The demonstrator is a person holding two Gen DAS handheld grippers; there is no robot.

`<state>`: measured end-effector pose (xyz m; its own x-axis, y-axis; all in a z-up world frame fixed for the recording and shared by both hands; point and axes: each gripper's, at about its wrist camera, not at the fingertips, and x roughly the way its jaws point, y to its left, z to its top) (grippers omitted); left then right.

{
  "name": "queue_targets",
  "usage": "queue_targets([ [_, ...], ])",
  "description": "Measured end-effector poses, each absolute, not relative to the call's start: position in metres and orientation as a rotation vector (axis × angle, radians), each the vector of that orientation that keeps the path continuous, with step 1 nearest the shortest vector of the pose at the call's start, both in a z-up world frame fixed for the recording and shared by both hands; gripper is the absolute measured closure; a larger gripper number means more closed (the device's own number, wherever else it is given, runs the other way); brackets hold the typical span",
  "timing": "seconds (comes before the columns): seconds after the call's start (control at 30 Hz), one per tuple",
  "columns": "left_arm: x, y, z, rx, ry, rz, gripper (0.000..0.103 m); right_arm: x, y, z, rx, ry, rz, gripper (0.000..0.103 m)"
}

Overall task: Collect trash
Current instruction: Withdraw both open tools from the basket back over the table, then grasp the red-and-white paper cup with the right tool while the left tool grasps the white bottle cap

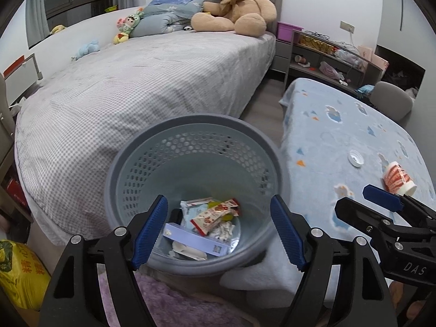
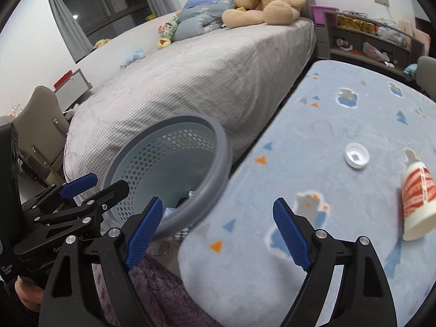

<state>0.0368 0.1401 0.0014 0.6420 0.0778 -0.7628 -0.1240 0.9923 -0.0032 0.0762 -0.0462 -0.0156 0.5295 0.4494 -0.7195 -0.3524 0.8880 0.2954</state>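
While the left gripper point(image 1: 218, 231) hangs over the perforated grey waste basket point(image 1: 190, 147), its blue-padded jaws stand spread wide with nothing between the pads. Framed straight between them, at the bottom of the basket, lies the trash already collected — a red-and-white snack wrapper point(image 1: 215, 216), a pale purple box point(image 1: 196, 241) nearer the jaws, and some crumpled white scraps point(image 1: 223, 230) just beside the wrapper. The basket's rim passes behind both fingertips, and no pad touches it.

The right gripper point(image 2: 218, 234) also has its jaws spread apart and empty. Its left pad sits in front of the basket's rim point(image 2: 190, 209), while its right pad is over a light blue patterned blanket point(image 2: 340, 114) that covers a raised surface. Ahead of the jaws and off to their right, well apart from the pads, a red-and-white paper cup point(image 2: 417, 204) lies on its side on the blanket. Just beyond the cup, further from the jaws, a small white round lid point(image 2: 356, 156) rests flat on the same blanket. In the left wrist view both pieces show to the right of the left jaws, past the tip of the right gripper, which reaches in from that side.

Beyond the basket, straight ahead of both pairs of jaws, stands a bed point(image 1: 136, 87) with a grey checked cover, and at its far end sits a large tan teddy bear point(image 1: 234, 5).
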Motion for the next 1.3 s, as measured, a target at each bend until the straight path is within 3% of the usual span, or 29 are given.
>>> queue_targets([
  [0.67,0.052,0.028,0.001,0.008,0.869,-0.045,0.029,0.073,-0.207,-0.001,0.188,0.856,0.131,0.014],
  [1.3,0.095,-0.018,-0.013,0.044,0.914,-0.073,0.029,0.153,-0.237,-0.052,0.118,1.123,0.121,0.013],
])
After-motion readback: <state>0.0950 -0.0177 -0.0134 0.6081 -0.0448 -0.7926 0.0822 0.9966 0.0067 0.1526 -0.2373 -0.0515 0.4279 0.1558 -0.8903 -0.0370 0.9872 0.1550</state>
